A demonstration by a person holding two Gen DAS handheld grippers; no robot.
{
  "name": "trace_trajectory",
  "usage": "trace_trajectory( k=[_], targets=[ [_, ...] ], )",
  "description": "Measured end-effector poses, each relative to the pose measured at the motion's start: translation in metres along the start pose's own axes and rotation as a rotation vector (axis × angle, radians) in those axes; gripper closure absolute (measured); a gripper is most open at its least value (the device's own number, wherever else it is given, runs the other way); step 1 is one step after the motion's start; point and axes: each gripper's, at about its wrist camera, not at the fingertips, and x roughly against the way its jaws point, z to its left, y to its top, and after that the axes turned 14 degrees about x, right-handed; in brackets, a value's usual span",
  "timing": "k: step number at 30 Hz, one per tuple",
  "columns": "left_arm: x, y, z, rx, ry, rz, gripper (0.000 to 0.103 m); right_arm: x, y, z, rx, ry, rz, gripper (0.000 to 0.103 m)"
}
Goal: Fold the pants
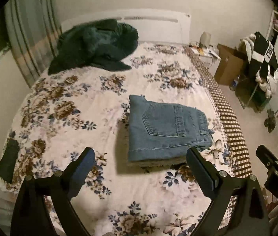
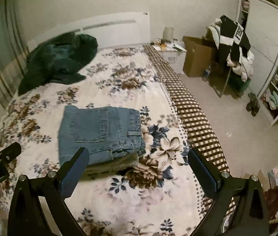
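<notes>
Both tongs (image 1: 140,158) (image 2: 139,157) gape wide, empty, above folded jeans (image 1: 166,129); green jacket (image 1: 93,45) lies well apart.

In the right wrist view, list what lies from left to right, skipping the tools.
Dark green garment → folded jeans → checked bed edge → cardboard box → black and white garment → white wardrobe door.

both cameras hang above the foot end of the bed (image 1: 64,106), tilted steeply down toward the headboard (image 1: 154,25) at 12 o'clock. the left wrist view has the folded jeans (image 1: 166,131) just right of centre, near. the right wrist view sits further right, with the jeans (image 2: 99,131) at 9 o'clock and more floor (image 2: 233,114) at 3 o'clock. both share bed, jeans, green blanket (image 2: 60,59) and wardrobe (image 2: 264,45).
</notes>
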Motion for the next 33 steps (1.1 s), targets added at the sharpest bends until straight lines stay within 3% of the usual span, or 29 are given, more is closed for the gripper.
trace_trajectory(
  k=[7,16,29,31,33],
  targets=[
    [0.081,-0.025,-0.005,0.015,0.016,-0.090,0.008,0.099,-0.018,-0.008,0.038,0.047,-0.104,0.001],
    [0.157,-0.063,-0.008,0.049,0.018,-0.147,0.008,0.219,-0.060,-0.023,0.068,0.094,-0.199,0.001],
    [0.213,-0.086,0.002,0.021,-0.006,-0.193,0.008,0.327,-0.098,-0.025,0.064,0.067,-0.241,0.001],
    [0.217,-0.088,0.005,0.022,-0.003,-0.200,0.000,0.335,-0.100,-0.024,0.064,0.059,-0.246,0.001],
    [0.220,-0.087,0.008,0.026,-0.006,-0.213,0.000,0.341,-0.100,-0.024,0.066,0.049,-0.247,0.000]
  ],
)
